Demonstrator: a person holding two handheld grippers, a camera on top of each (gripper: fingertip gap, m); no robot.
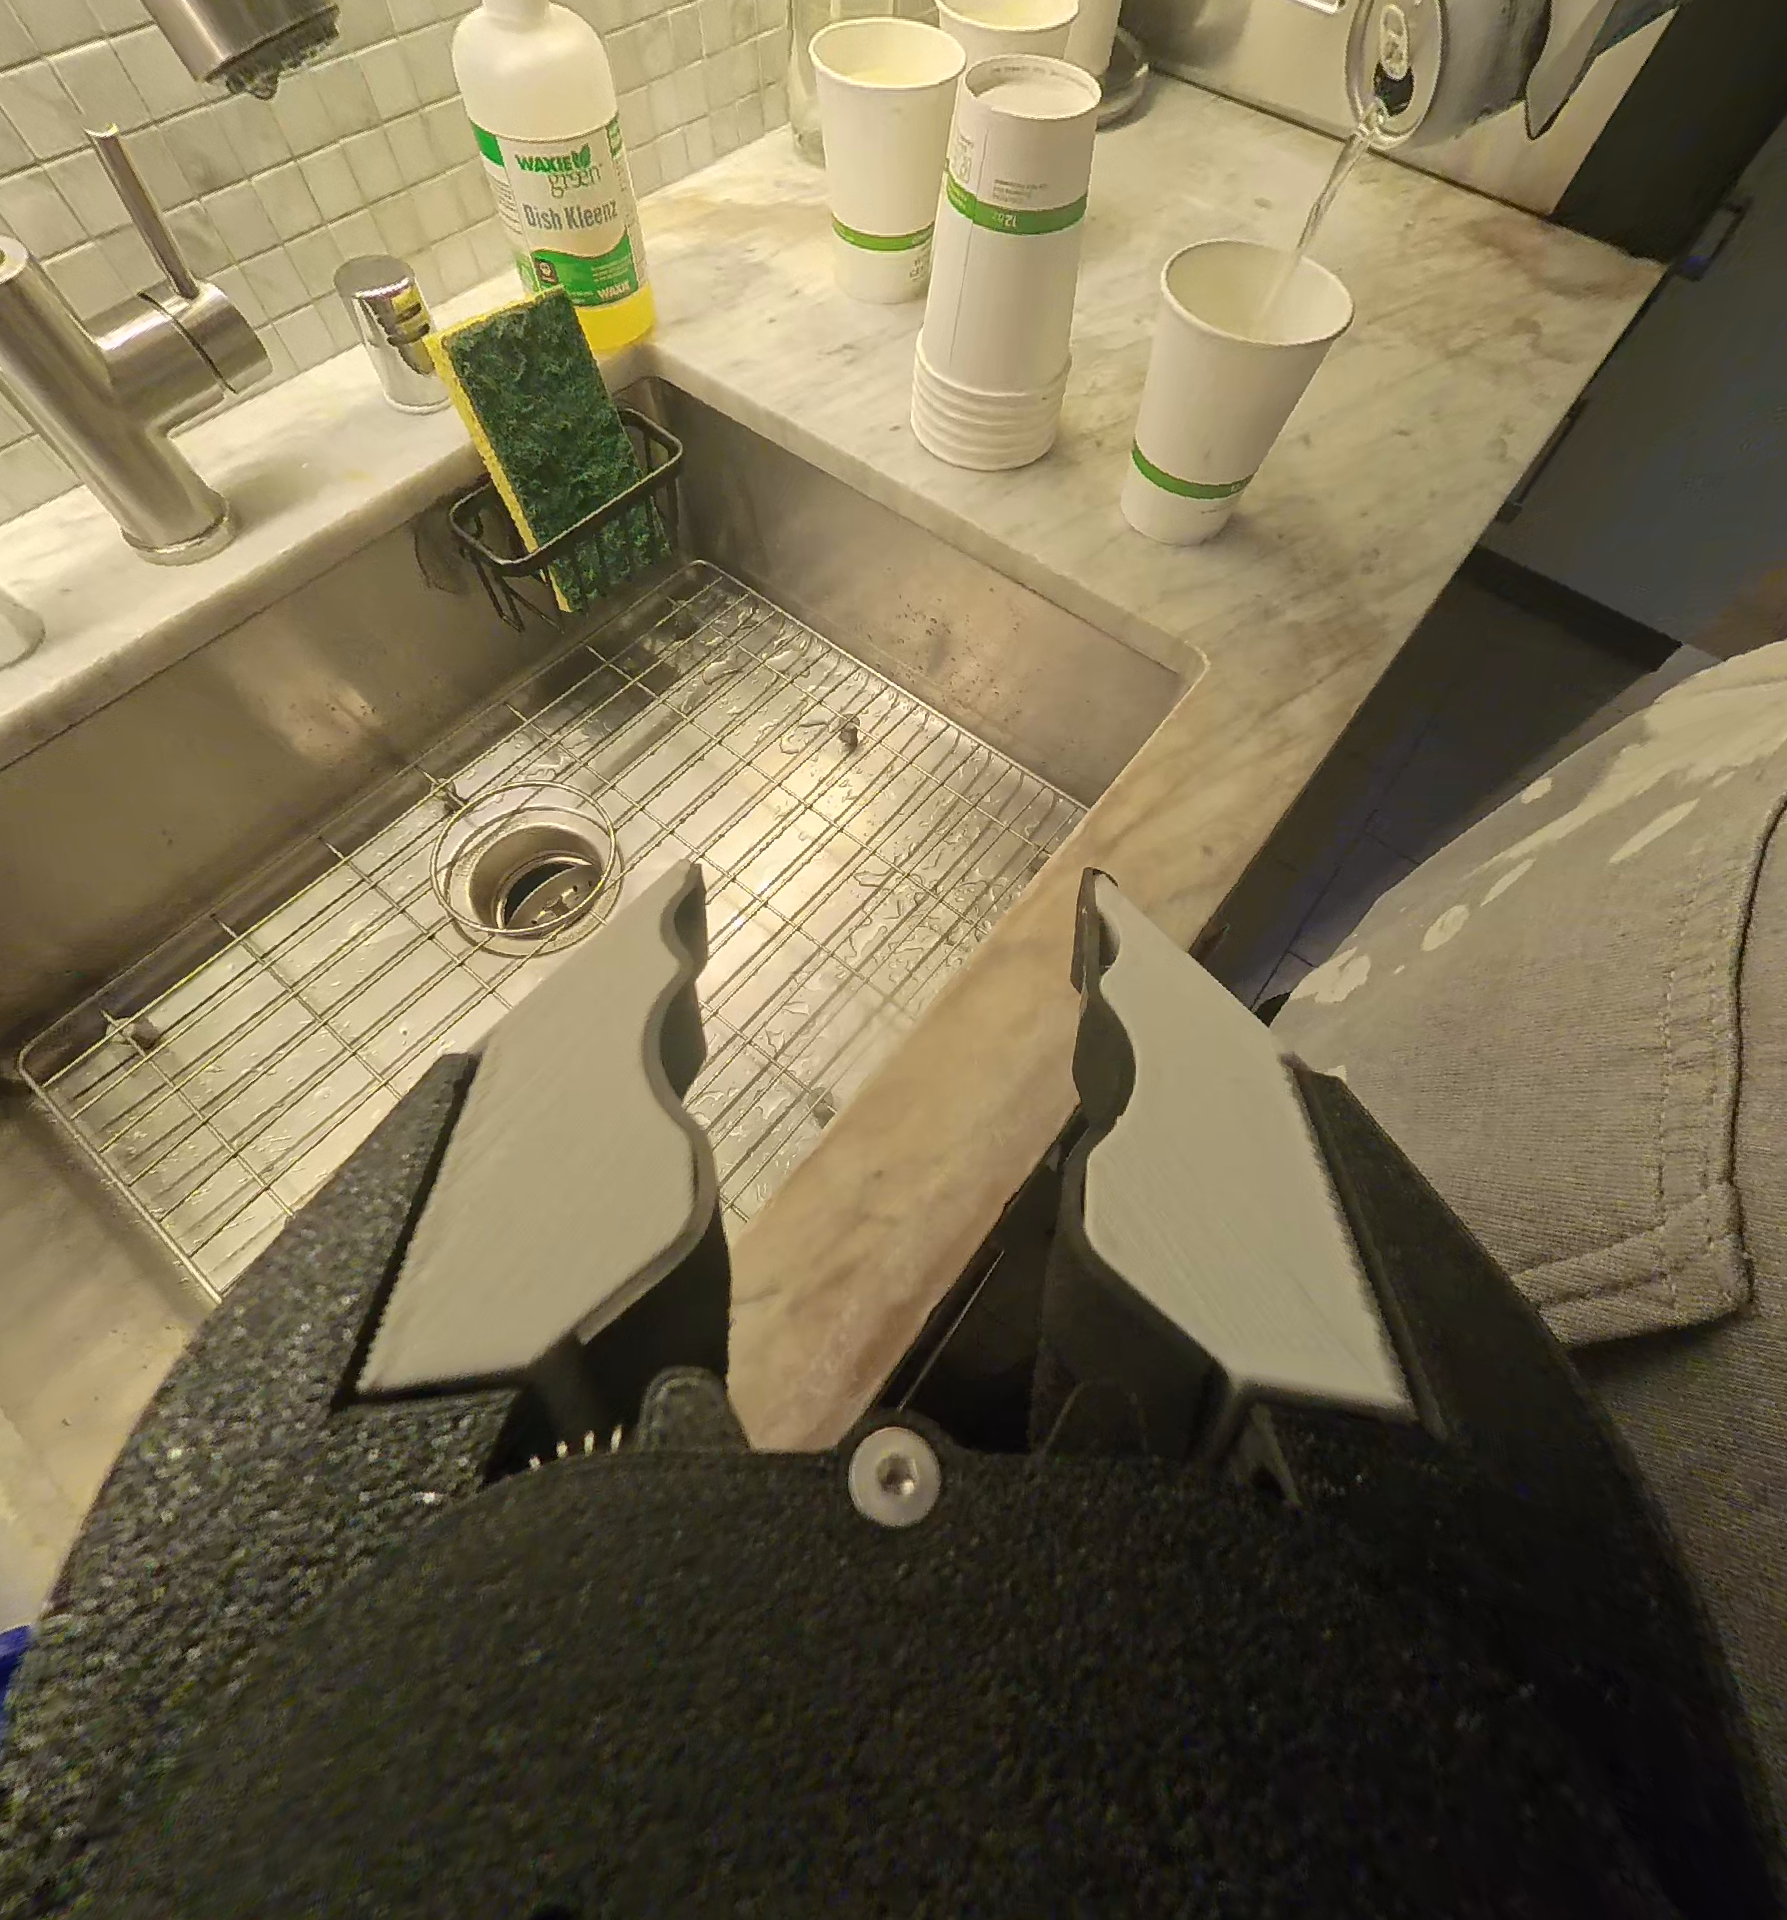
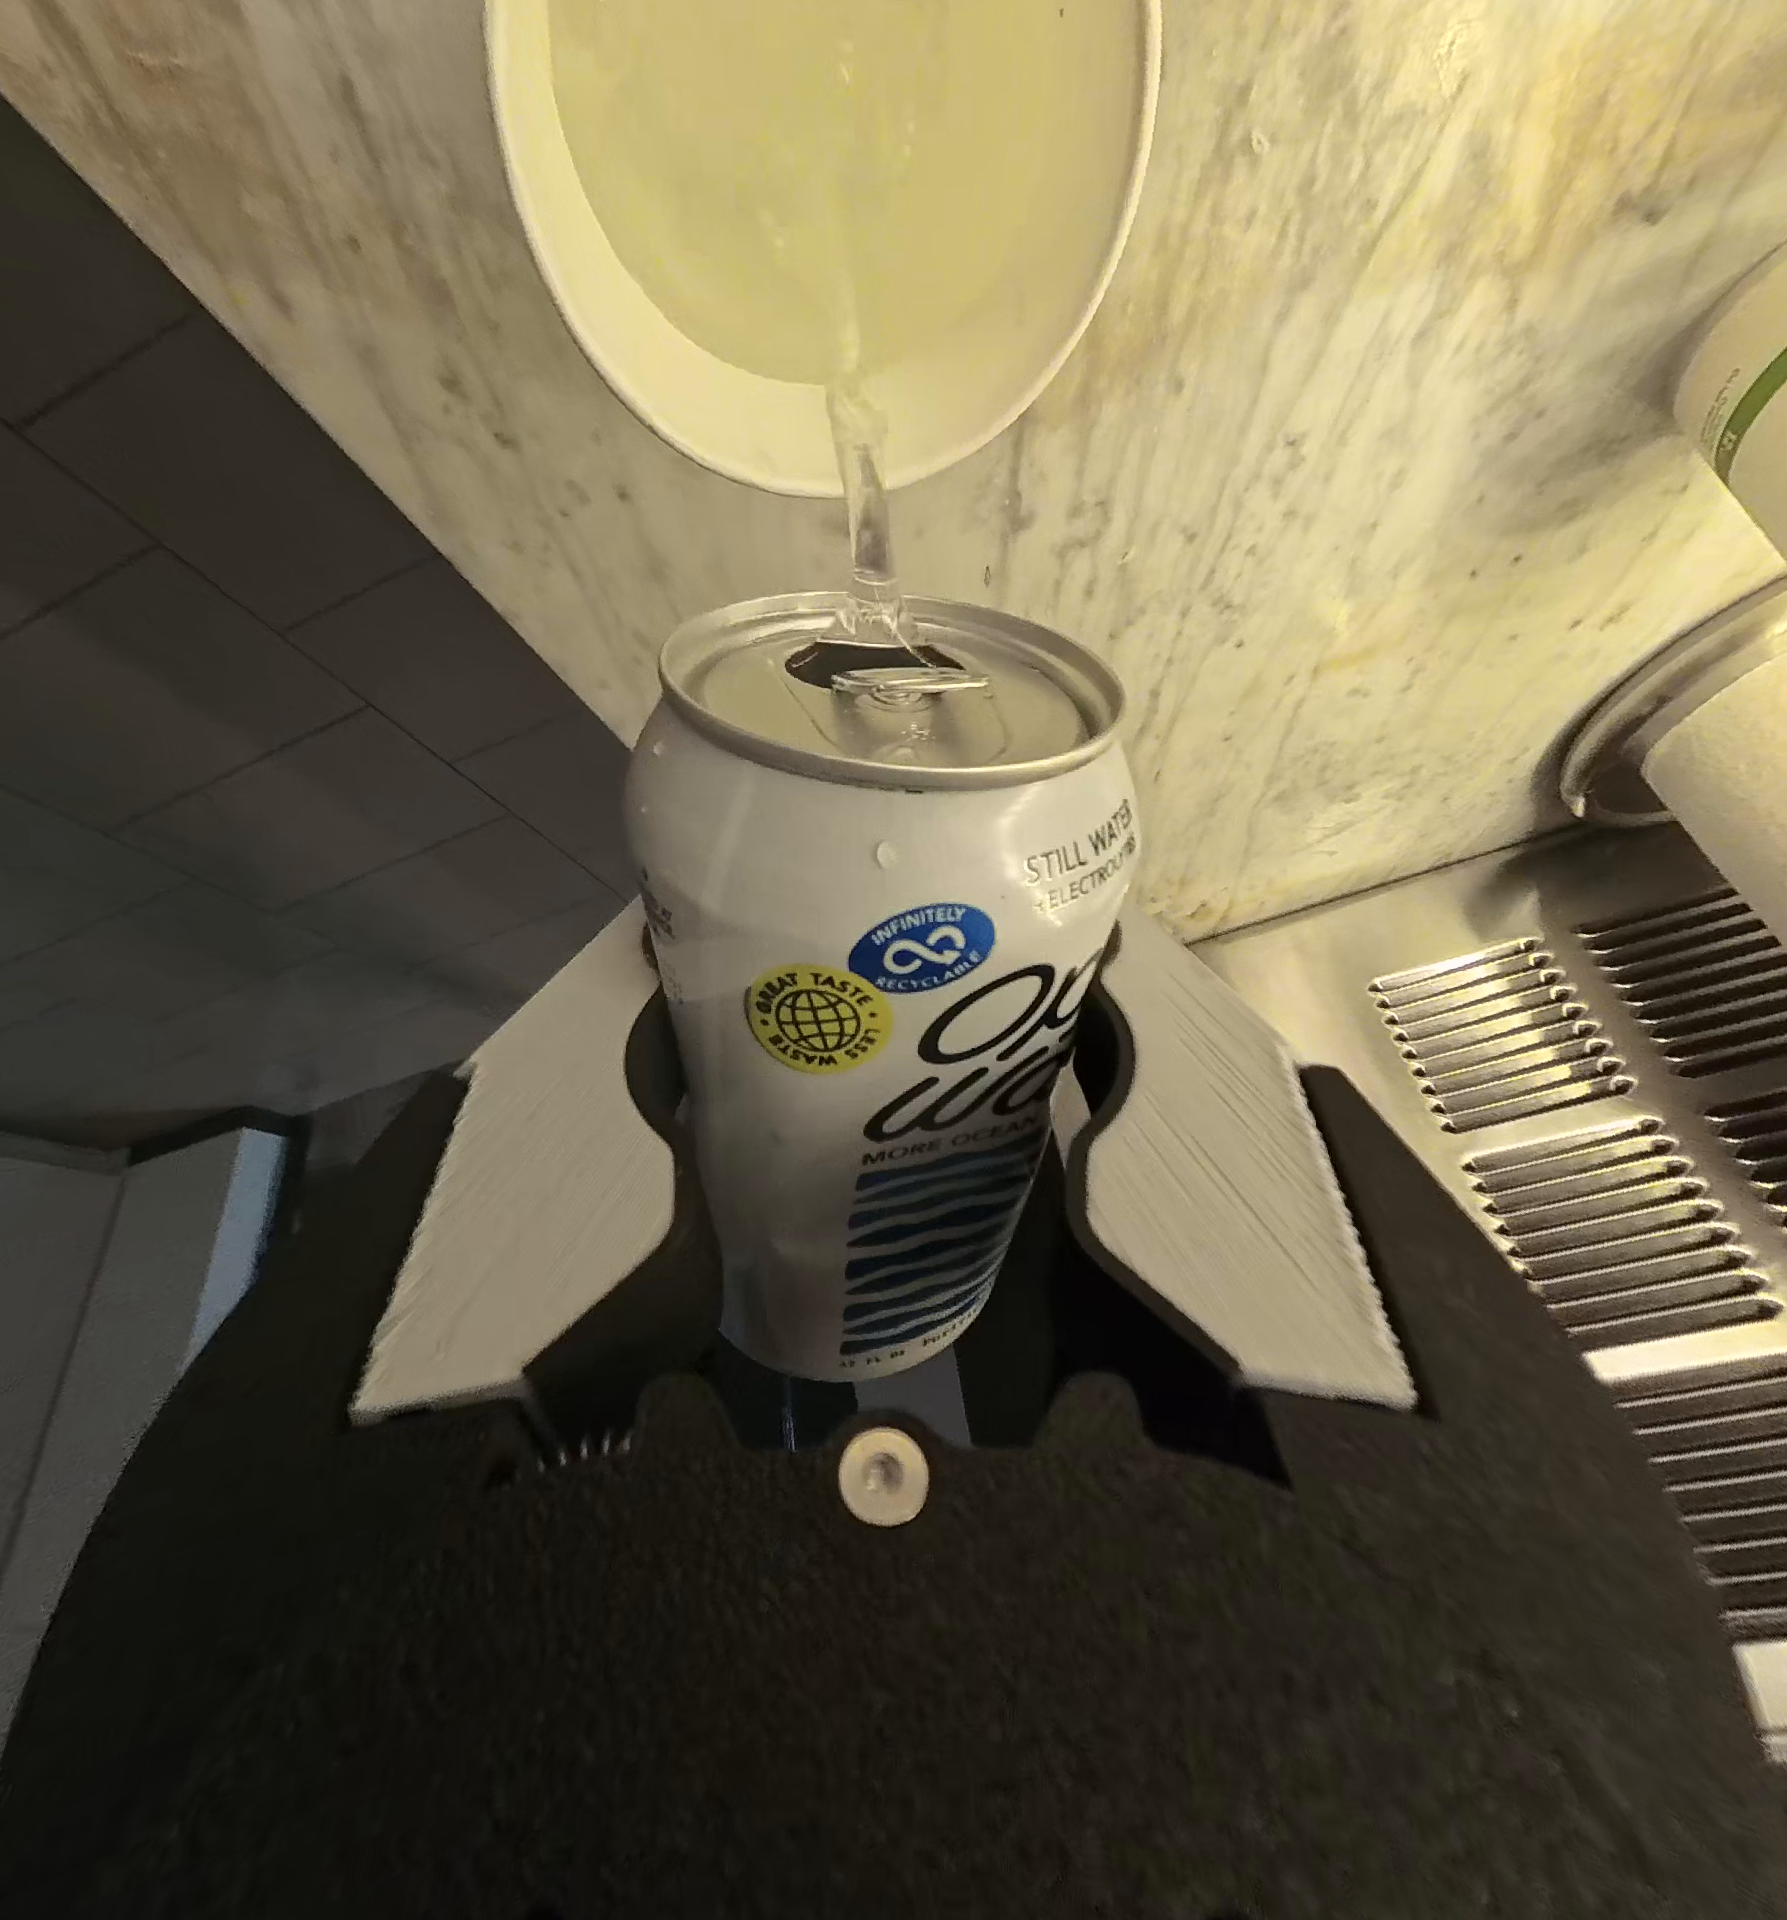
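Note:
My right gripper [image 2: 873,997] is shut on a white drink can [image 2: 868,935] with blue wave stripes, tipped forward. A clear stream [image 2: 868,520] runs from the can's opening into a white paper cup [image 2: 827,208] on the marble counter below. In the left wrist view the same can [image 1: 1408,73] shows at the top right, and its stream falls into the cup [image 1: 1232,395], which has a green band. My left gripper [image 1: 889,914] is open and empty. It hangs over the counter's front edge beside a steel sink [image 1: 245,644].
A stack of upturned paper cups [image 1: 1003,270] and two upright cups [image 1: 884,156] stand on the marble counter [image 1: 1408,436]. A dish soap bottle [image 1: 556,177], a sponge [image 1: 546,447] in a wire caddy and a faucet [image 1: 68,374] line the sink. A slotted steel tray [image 2: 1616,1195] lies right. A person's grey garment [image 1: 1616,1039] is close. The grippers' ends are close to 45 centimeters from one another.

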